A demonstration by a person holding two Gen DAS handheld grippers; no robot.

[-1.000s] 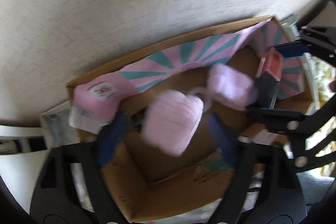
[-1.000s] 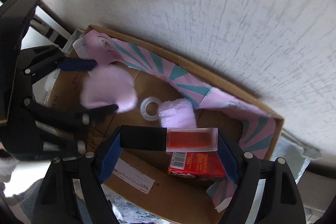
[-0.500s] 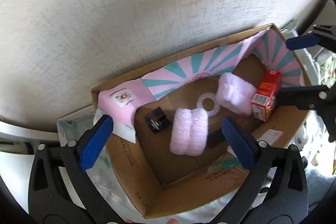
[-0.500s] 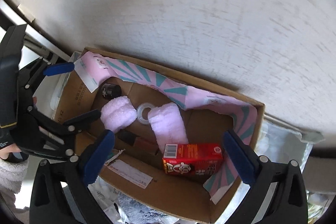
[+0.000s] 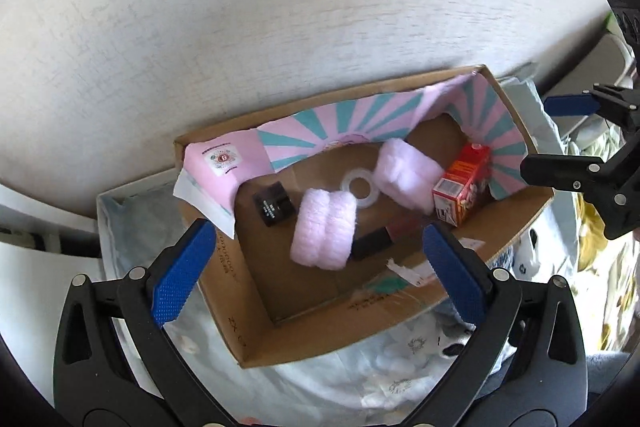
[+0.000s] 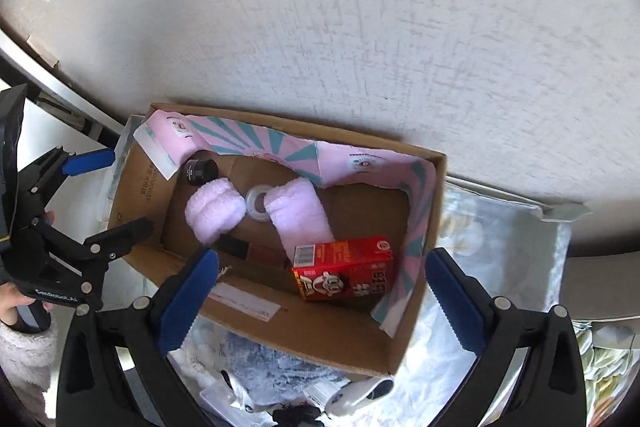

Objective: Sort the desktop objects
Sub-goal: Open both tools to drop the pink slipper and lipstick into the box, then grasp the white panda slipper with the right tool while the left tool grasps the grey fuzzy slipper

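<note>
An open cardboard box [image 5: 256,311] [image 6: 412,339] with a pink and teal liner holds two pink fluffy rolls [image 5: 324,233] [image 6: 214,213], a clear tape ring [image 5: 359,185] [image 6: 258,201], a small black jar [image 5: 272,207] [image 6: 200,169], a red carton [image 5: 462,185] [image 6: 344,273] and a red and black lipstick tube [image 5: 376,241] [image 6: 248,249]. My left gripper [image 5: 320,269] is open and empty above the box's near side. My right gripper [image 6: 320,295] is open and empty above the carton.
The box rests on crumpled white plastic bags [image 5: 360,383] [image 6: 500,247] against a white textured wall [image 5: 280,7]. A bluish fluffy cloth [image 6: 272,367] lies in front of the box. Each gripper shows in the other's view, the right one [image 5: 576,143] and the left one [image 6: 96,195].
My left gripper let go of a pink roll and my right let go of the lipstick tube; both now lie in the box. Both grippers opened and drew back.
</note>
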